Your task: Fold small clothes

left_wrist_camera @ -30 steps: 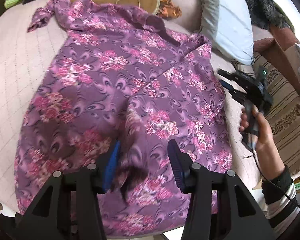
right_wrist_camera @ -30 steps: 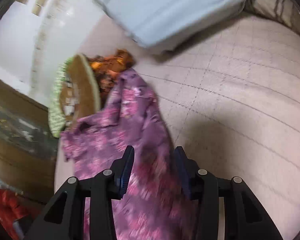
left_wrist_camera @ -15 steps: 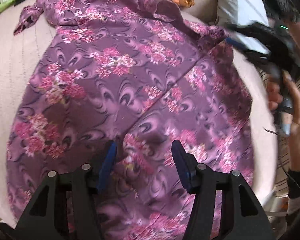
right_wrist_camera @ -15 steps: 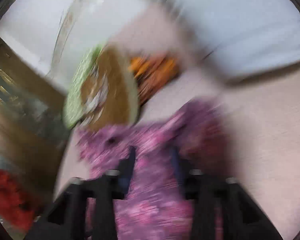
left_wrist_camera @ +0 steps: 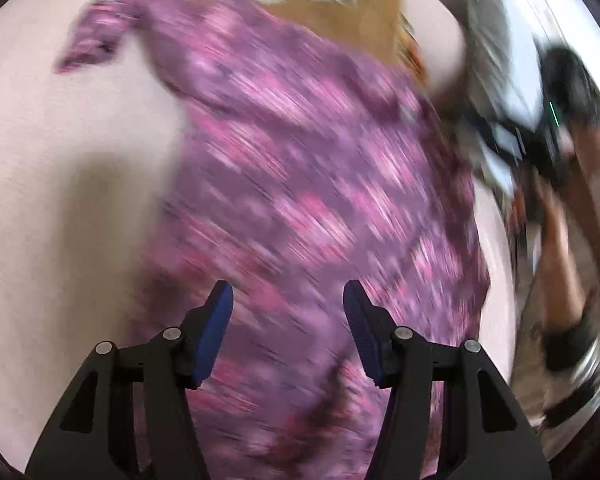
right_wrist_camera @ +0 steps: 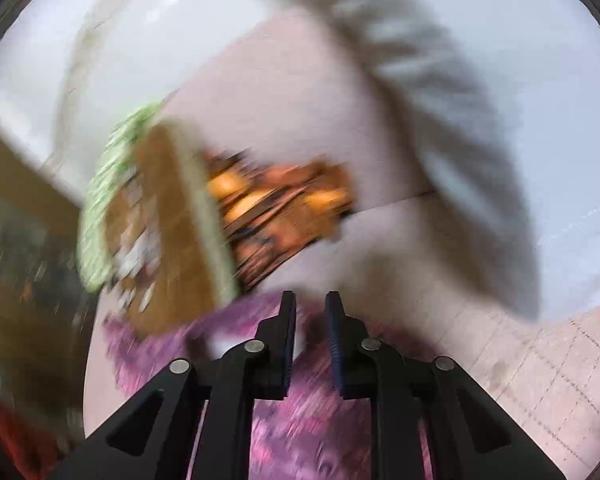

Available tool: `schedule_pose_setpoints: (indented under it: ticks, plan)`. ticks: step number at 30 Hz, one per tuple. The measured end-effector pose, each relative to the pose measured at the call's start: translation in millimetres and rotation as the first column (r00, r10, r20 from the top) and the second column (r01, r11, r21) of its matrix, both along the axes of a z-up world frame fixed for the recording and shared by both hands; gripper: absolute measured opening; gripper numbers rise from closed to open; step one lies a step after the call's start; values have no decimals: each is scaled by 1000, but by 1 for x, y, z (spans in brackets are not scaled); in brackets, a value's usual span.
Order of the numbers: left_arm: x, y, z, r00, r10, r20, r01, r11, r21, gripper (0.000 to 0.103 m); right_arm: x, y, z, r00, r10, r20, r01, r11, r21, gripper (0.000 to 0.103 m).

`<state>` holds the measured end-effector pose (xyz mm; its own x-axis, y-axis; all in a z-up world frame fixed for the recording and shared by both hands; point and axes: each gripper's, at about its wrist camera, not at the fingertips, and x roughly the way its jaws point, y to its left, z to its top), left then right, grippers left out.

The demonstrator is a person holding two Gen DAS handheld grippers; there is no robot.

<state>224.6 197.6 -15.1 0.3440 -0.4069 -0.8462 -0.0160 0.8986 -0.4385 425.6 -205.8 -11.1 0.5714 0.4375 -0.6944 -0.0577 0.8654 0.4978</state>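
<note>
Across mid-frame, the purple floral cotton dress [left_wrist_camera: 300, 184] lay half-spread; left tongs [left_wrist_camera: 288, 320] released, right tongs [right_wrist_camera: 310, 340] closing, seemingly empty; next, grasp an edge.

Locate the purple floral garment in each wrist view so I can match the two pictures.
Left wrist: the purple floral garment fills the middle, running from the upper left down between the fingers of the left gripper.
Right wrist: only a blurred strip of it shows at the bottom centre, under the right gripper.
Shared landmark: the brown patterned cushion, just beyond the garment's far end.
</note>
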Motion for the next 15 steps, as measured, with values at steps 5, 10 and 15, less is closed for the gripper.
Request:
schedule_pose_setpoints:
  ticks: [5, 10, 15]
  plan:
    - [68, 93, 12, 977, 213, 4, -212, 973, 94, 57, -38, 79, -22, 982, 179, -55, -181, 983, -37, 37]
    - [128, 159, -11, 896, 428, -115, -431, 902, -1, 59, -64, 148, -46, 955, 283, -86, -290, 953, -87, 37]
    - [148, 162, -51, 843, 480, -242, -533, 807, -255, 61, -64, 168, -64, 940, 314, -136, -327, 941, -89, 37]
